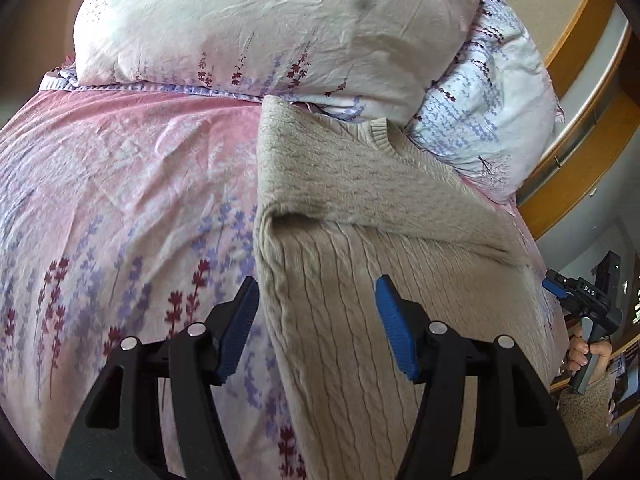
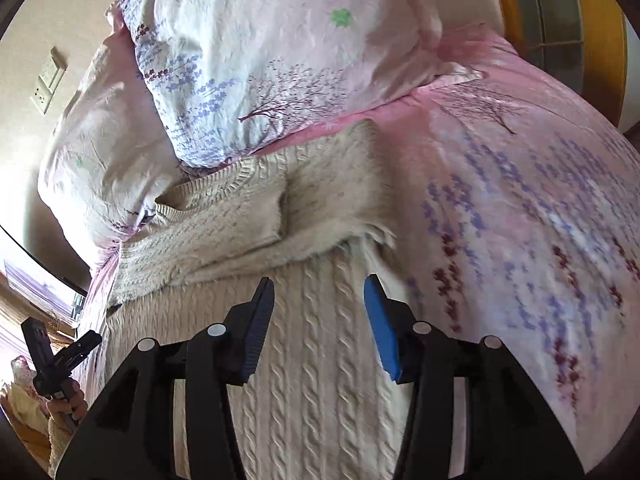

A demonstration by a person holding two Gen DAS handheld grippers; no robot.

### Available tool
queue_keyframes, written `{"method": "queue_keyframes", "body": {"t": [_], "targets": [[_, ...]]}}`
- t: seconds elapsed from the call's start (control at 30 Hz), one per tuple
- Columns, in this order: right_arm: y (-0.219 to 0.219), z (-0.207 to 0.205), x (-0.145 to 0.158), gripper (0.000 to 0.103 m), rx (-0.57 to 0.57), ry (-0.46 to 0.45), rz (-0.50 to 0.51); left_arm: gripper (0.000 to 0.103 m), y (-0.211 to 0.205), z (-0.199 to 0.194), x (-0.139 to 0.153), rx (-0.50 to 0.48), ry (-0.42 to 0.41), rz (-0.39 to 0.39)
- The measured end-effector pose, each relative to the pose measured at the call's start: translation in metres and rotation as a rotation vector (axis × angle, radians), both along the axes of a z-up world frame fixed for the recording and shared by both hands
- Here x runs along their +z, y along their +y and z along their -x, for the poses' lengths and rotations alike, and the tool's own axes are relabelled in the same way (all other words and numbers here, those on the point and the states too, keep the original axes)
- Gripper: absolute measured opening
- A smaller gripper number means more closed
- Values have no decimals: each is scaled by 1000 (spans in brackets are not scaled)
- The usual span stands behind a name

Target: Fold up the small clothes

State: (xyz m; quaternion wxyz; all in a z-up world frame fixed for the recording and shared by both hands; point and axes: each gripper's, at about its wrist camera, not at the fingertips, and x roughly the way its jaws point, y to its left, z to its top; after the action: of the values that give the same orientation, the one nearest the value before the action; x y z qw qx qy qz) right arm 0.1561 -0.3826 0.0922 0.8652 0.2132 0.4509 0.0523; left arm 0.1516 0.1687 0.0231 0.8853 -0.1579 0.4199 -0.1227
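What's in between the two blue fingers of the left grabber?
Only the beige cable-knit sweater, lying below the open left gripper on the pink flowery bedsheet. Nothing is pinched; the left wrist view shows it.

Pink floral bed (image 1: 120, 168); beige knit sweater (image 1: 360, 280) & pillows (image 1: 260, 28) on it.

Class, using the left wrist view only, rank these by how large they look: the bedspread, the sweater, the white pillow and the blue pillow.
1. Bedspread and sweater: alike in area, and the sweater lies nearer, so unranked.
3. White pillow.
4. Blue pillow, partly hidden.
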Motion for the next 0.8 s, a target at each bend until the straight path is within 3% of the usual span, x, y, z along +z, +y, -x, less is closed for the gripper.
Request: {"method": "queue_keyframes", "body": {"t": [0.17, 0.4, 0.63, 0.8], "targets": [[-38, 50, -16, 49, -56, 48, -72, 60, 6, 39, -8, -12, 33, 72], [-36, 93, -35, 42, -28, 57, -214, 58, 0, 84, -21, -17, 40, 161], [-14, 124, -35, 39, 76, 50, -306, 40, -5, 118, -30, -42, 55, 276], [0, 141, -40, 26, 158, 53, -363, 29, -11, 138, -37, -58, 67, 354]]}}
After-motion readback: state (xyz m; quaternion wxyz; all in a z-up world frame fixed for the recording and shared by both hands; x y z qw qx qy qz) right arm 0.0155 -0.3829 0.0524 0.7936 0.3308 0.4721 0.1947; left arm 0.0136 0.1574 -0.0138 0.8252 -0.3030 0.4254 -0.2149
